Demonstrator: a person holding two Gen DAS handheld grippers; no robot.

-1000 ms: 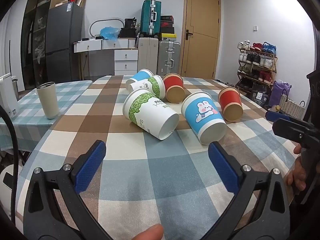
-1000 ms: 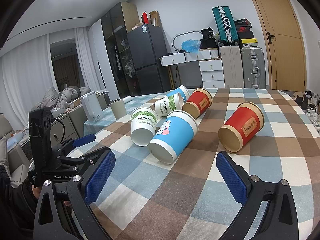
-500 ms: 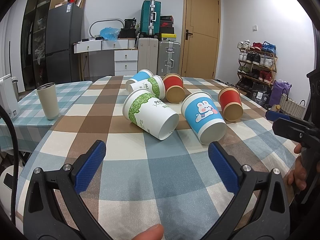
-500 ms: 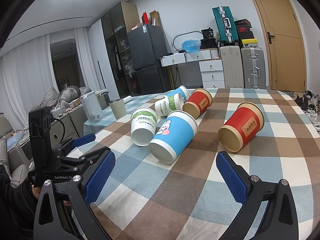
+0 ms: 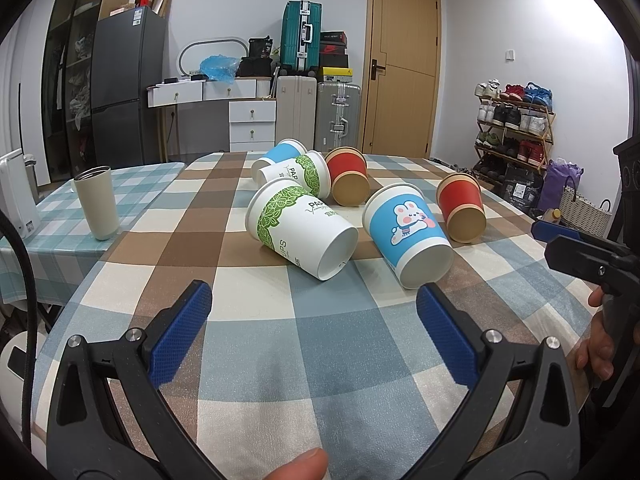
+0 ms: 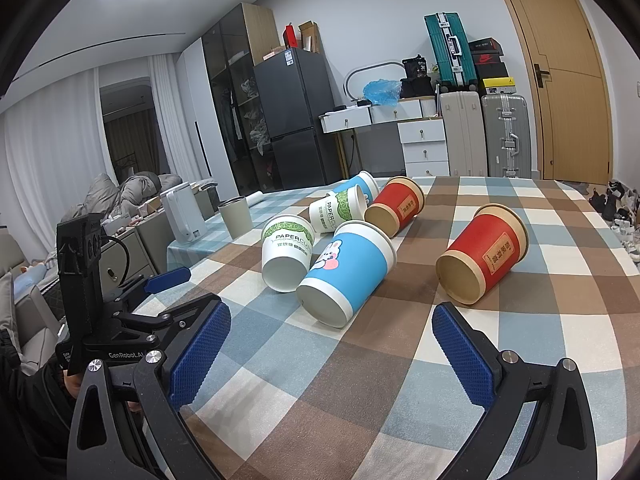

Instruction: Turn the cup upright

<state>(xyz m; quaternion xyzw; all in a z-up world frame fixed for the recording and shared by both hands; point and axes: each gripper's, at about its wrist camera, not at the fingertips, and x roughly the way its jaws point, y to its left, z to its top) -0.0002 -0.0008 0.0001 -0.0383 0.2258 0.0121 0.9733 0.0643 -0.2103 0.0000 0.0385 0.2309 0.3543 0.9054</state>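
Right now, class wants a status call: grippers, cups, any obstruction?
Left gripper and right gripper open, empty. Six paper cups on their sides; bunny cup nearest. Green-leaf cup lies close beside it.

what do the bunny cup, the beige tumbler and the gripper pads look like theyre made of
Bunny cup: probably paper, matte printed sleeve, rolled white rim and thin white wall inside.
Beige tumbler: likely coated steel, matte body with a bare metallic rim; could be plastic.
Left hand-held gripper pads: blue, with a fine knurled grid, looks like rubber or textured plastic on black frames.
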